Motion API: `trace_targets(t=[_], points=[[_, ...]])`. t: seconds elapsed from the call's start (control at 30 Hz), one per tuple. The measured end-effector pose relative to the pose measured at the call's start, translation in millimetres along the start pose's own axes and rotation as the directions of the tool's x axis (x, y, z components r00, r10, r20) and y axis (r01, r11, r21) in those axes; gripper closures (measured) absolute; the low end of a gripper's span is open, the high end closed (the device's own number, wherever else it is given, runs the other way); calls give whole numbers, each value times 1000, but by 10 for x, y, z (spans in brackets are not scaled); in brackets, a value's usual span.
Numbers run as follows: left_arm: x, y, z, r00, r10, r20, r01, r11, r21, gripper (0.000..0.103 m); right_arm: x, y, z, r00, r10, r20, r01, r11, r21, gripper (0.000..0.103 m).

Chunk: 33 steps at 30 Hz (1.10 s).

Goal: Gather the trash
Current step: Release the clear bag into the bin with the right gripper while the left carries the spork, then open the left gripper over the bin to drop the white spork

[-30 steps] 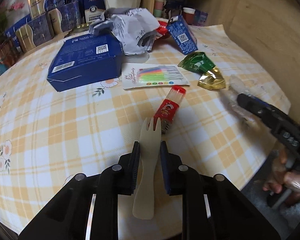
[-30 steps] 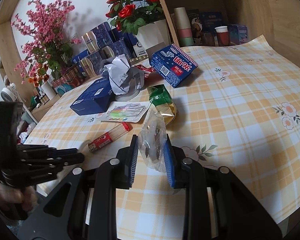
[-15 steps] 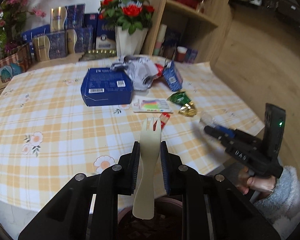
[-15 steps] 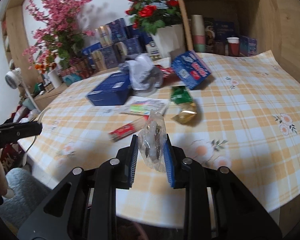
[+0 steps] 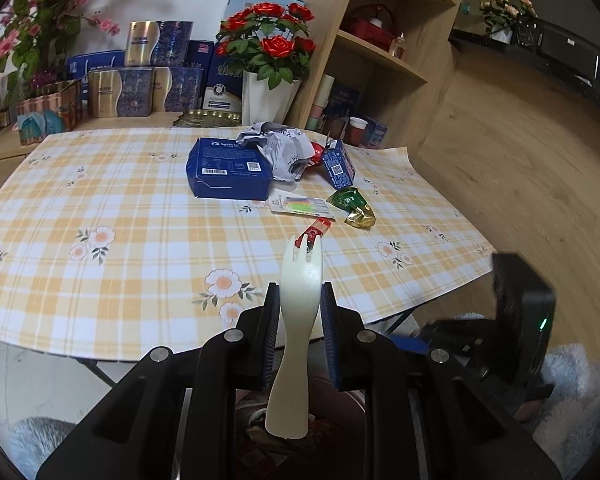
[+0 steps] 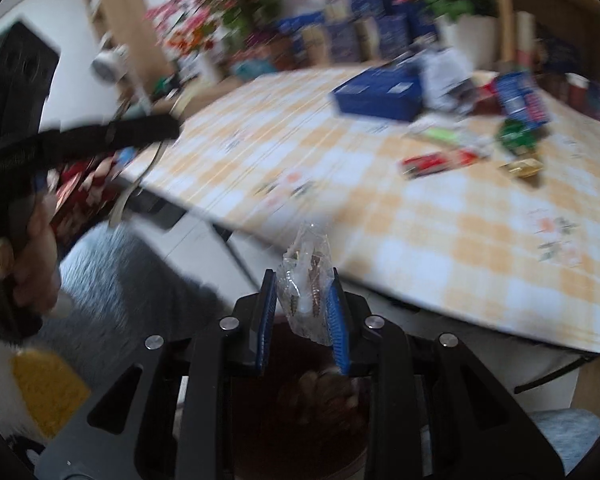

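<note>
Withdrawn from table [image 5: 100,200] to bin [image 6: 300,420]: left gripper [image 5: 299,336] clamping fork [image 5: 298,320], right gripper [image 6: 302,316] clamping clear wrapper [image 6: 306,288], for dropping.

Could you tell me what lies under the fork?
Under the fork is a dark red bin with scraps inside; the tools' black frames cover most of it.

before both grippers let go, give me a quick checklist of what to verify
1. Left gripper clamped on fork: ok.
2. Right gripper clamped on clear bag: ok.
3. Fork over dark bin: ok, the handle end hangs above it.
4. Bag over bin: cannot tell, view blurred.
5. Grippers apart from each other: ok.
6. Table cleared: not ok, boxes and wrappers remain.
</note>
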<state>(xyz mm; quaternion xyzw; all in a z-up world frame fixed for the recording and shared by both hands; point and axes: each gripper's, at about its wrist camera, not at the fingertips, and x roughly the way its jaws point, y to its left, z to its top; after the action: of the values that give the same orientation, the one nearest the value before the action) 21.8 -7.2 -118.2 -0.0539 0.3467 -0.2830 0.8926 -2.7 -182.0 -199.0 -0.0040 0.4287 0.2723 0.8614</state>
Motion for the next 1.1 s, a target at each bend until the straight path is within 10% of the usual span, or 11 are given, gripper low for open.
trace_targets(t=[0.27,0.4,0.63,0.8,1.1], points=[[-131,102,-62,1000,2,31,0,998,-55,83,374,220,-128,984,16,-177,-30,997,-76,73],[-146,124,-81,999,3,36,-1,998,-62,83,461,239,-154,977,4,-215,-21,997,-79,51],[-101,138,-111,1000,12,21,-11,998,-57,83,198,85,-36,996,-38,-86,36,999,-15,9],[-11,93,-141,1000,21,-6,-21,1000,-17,83,-101,-106,115,995,-93,36,91,995,46,6],[210,-171,-322,999,27,-42,-15,963,268,83,-614,-683,186,907,-362,216,341,931,131,6]])
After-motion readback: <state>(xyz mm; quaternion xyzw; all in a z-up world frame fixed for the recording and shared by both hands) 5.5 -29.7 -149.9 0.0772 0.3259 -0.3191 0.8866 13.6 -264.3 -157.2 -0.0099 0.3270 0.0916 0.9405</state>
